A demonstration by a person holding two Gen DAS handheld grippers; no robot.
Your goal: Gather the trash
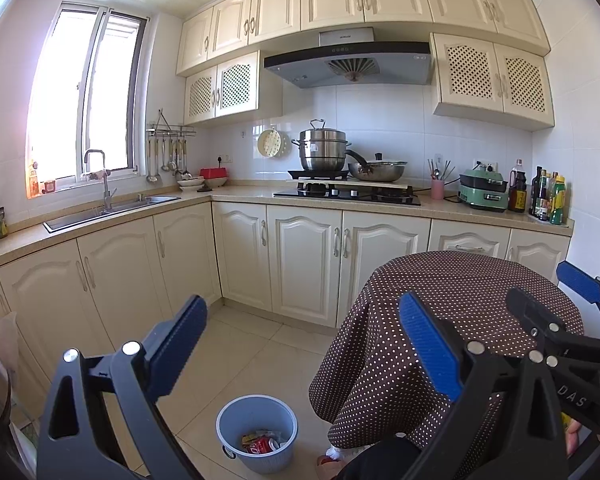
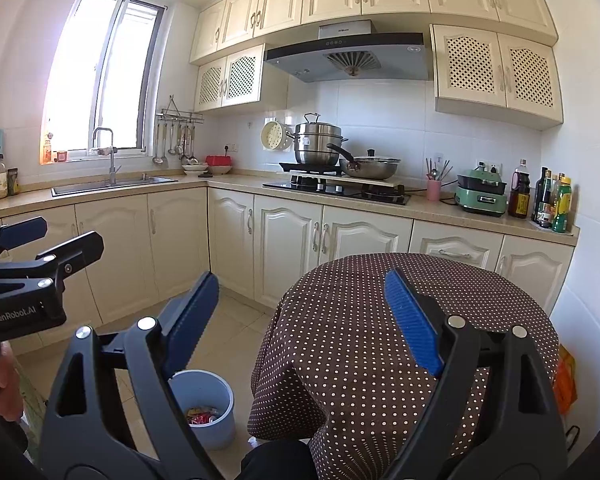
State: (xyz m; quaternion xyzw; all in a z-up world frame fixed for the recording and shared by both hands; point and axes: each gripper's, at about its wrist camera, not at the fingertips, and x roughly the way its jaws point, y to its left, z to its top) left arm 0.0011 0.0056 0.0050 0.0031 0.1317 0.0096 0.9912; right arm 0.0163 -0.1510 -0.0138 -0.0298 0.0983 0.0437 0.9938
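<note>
I am holding both tools level in front of me over a bare, dotted tablecloth. The left gripper (image 1: 304, 336) is standing released, its blue pads wide apart with nothing between them, and the right gripper (image 2: 304, 312) is likewise spread and empty. The trash I can see is already lying in the blue bin (image 1: 257, 432) on the floor tiles, just beside the near left edge of the round table (image 1: 472, 280).

A red can (image 1: 262, 445) is lying on its side among wrappers in the bin, its long axis running roughly left to right in the left wrist view, with the silver top end pointing right, toward the table.

I am judging the step in hand as searching for leftovers. A small red and white thing (image 1: 332, 457) is showing at the foot of the cloth; I cannot tell what it is. To do this well, I am planning to tilt one tool down, keep it spread, and approach any can across its short width.
</note>
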